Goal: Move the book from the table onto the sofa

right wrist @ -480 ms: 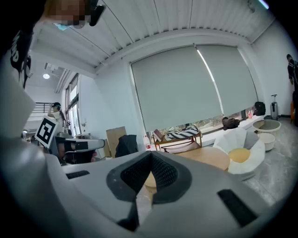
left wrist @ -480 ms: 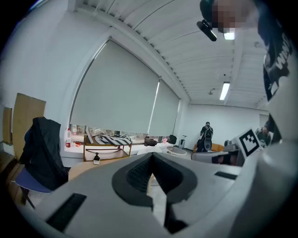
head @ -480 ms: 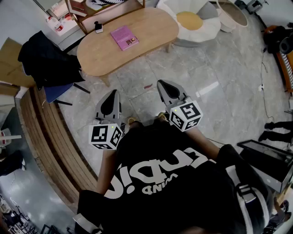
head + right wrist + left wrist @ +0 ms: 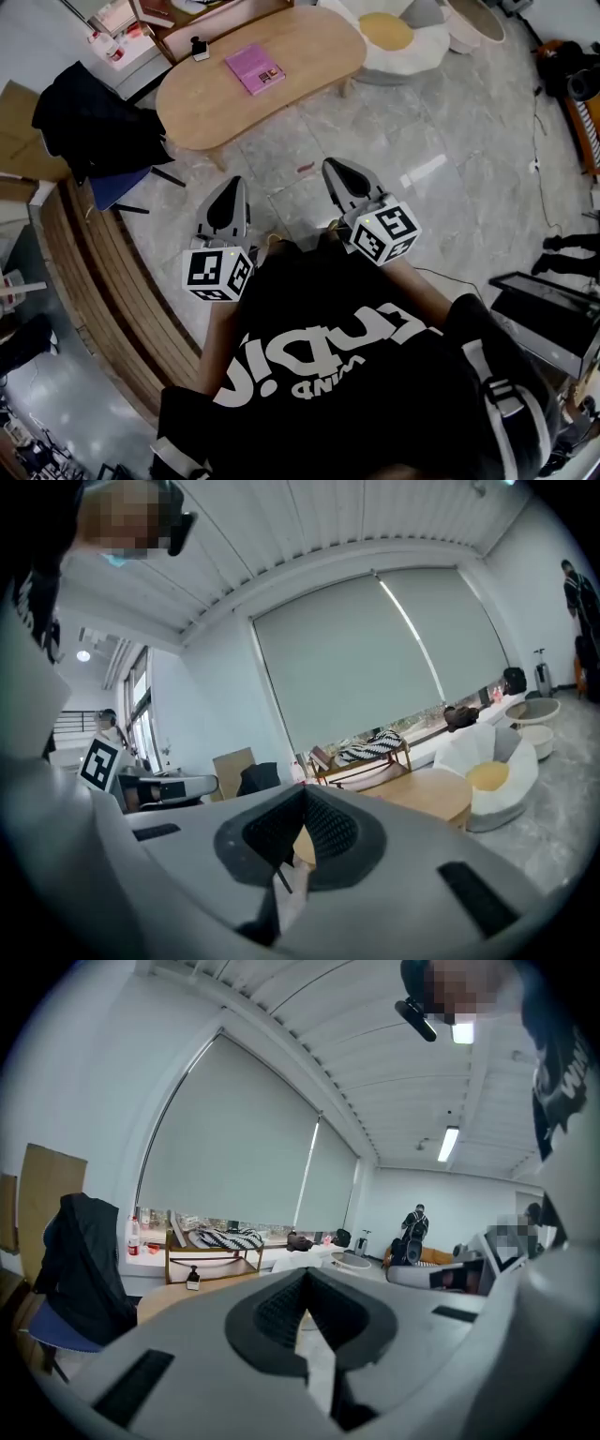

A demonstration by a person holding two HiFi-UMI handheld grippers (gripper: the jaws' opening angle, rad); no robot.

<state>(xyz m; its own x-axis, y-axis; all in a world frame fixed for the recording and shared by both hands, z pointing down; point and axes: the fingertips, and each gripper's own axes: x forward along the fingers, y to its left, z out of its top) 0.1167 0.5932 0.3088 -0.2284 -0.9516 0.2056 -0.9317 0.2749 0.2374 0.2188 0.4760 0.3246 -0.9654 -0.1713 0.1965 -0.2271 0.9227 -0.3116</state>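
Note:
A pink book (image 4: 255, 68) lies flat on the oval wooden table (image 4: 216, 103) at the top of the head view. My left gripper (image 4: 228, 194) hangs over the grey floor well short of the table, shut, with nothing between its jaws. My right gripper (image 4: 339, 174) is beside it, also shut and empty, pointing toward the table. In the left gripper view the closed left gripper (image 4: 305, 1283) faces the table's edge (image 4: 164, 1299). The right gripper view shows the shut right gripper (image 4: 302, 803) with the table (image 4: 431, 794) and a white seat with a yellow cushion (image 4: 489, 778) beyond.
A chair draped with a black jacket (image 4: 89, 122) stands left of the table. A low wooden shelf unit (image 4: 202, 19) sits behind the table. A white seat with a yellow cushion (image 4: 398, 42) is to the table's right. A curved wooden slatted bench (image 4: 103, 281) runs along the left.
Both grippers have edged slightly forward toward the table; their jaws stay shut. The book has not moved.

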